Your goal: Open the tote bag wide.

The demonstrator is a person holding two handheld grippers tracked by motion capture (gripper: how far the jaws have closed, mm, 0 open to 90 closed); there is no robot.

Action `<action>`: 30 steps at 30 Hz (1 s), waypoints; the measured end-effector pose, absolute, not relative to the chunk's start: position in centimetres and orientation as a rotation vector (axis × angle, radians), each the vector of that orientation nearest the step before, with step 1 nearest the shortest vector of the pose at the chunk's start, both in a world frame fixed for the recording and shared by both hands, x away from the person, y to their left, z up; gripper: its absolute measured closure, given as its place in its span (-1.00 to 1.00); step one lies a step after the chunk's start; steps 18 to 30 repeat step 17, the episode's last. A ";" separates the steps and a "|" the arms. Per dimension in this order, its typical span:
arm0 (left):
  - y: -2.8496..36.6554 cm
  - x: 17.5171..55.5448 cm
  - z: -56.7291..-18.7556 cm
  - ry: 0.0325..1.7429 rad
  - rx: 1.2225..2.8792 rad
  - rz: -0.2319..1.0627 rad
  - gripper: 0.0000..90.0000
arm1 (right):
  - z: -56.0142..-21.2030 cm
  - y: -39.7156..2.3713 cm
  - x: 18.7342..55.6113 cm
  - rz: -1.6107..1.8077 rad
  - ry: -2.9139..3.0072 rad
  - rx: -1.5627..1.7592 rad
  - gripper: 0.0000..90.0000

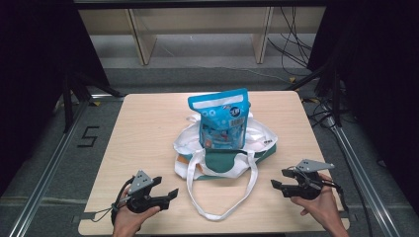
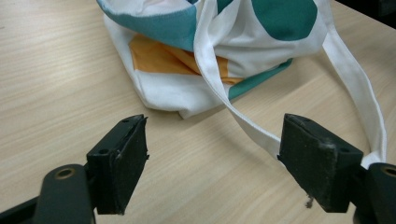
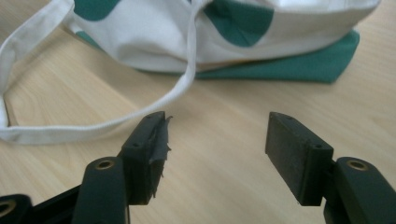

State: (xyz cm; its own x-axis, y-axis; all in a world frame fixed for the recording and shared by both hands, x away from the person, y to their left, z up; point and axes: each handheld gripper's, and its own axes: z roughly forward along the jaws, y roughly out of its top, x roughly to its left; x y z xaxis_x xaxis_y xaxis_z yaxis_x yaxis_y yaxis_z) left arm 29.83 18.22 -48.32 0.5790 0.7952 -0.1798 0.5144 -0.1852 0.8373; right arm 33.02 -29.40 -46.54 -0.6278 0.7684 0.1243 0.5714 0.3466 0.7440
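Both hand-held grippers, left [image 1: 165,191] and right [image 1: 280,180], gape empty, tote bag [image 1: 222,153] lying between them.

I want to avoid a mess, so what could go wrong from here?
1. The blue packet stands upright in the slumped cloth bag, so it may tip over.
2. The white strap loops loose on the table between the open left tool and open right tool, so a jaw could snag it.
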 end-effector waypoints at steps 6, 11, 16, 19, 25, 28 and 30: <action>18.6 29.6 -48.7 1.067 1.852 0.361 -0.51 | -47.8 -30.3 32.2 1.133 2.379 1.185 -0.16; 18.4 29.5 -49.1 1.069 1.869 0.362 -0.51 | -48.1 -30.3 31.9 1.091 2.406 1.182 -0.18; 18.3 29.5 -49.1 1.049 1.899 0.375 -0.51 | -48.2 -30.1 31.8 1.068 2.412 1.208 -0.20; 18.3 29.6 -49.1 1.053 1.889 0.370 -0.52 | -48.2 -30.3 32.0 1.056 2.412 1.166 -0.20; 18.3 29.6 -49.1 1.053 1.889 0.370 -0.52 | -48.2 -30.3 32.0 1.056 2.412 1.166 -0.20; 18.3 29.6 -49.1 1.053 1.889 0.370 -0.52 | -48.2 -30.3 32.0 1.056 2.412 1.166 -0.20; 18.3 29.6 -49.1 1.053 1.889 0.370 -0.52 | -48.2 -30.3 32.0 1.056 2.412 1.166 -0.20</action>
